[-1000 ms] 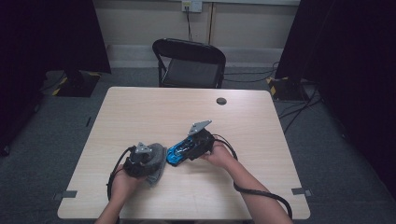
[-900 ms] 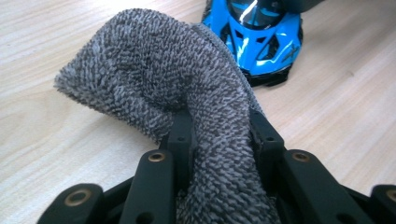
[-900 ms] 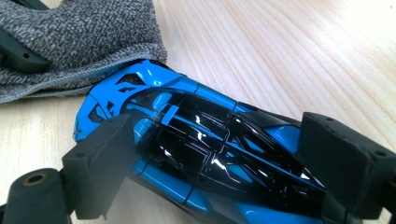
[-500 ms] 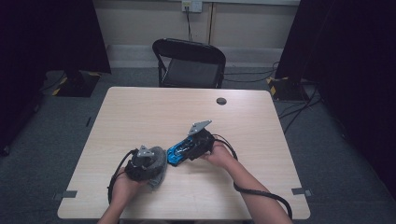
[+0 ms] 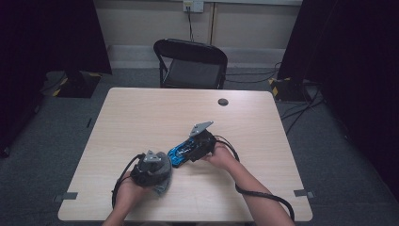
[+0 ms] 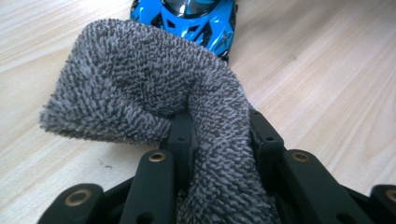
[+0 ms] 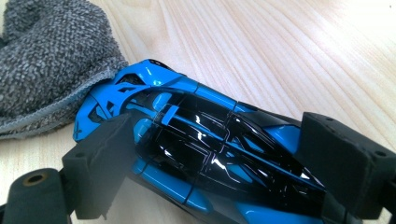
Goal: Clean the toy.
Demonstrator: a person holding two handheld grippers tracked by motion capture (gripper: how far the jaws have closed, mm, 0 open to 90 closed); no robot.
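A blue and black toy car (image 5: 177,154) lies on the wooden table (image 5: 141,113), its nose pointing left. My right gripper (image 5: 194,148) is shut on the car (image 7: 210,149), one black pad (image 7: 105,161) on each flank. My left gripper (image 5: 155,167) is shut on a bunched grey terry cloth (image 6: 154,79). The cloth (image 7: 42,60) touches the car's nose (image 6: 196,18). In the high view the cloth (image 5: 162,183) hangs out under my left gripper.
A black folding chair (image 5: 190,63) stands behind the table's far edge. A small dark round cap (image 5: 223,101) sits in the tabletop near that edge. Cables trail from both grippers across the near side of the table.
My left gripper with the cloth has edged a little to the right, up to the car's nose. The right gripper and the car have stayed put.
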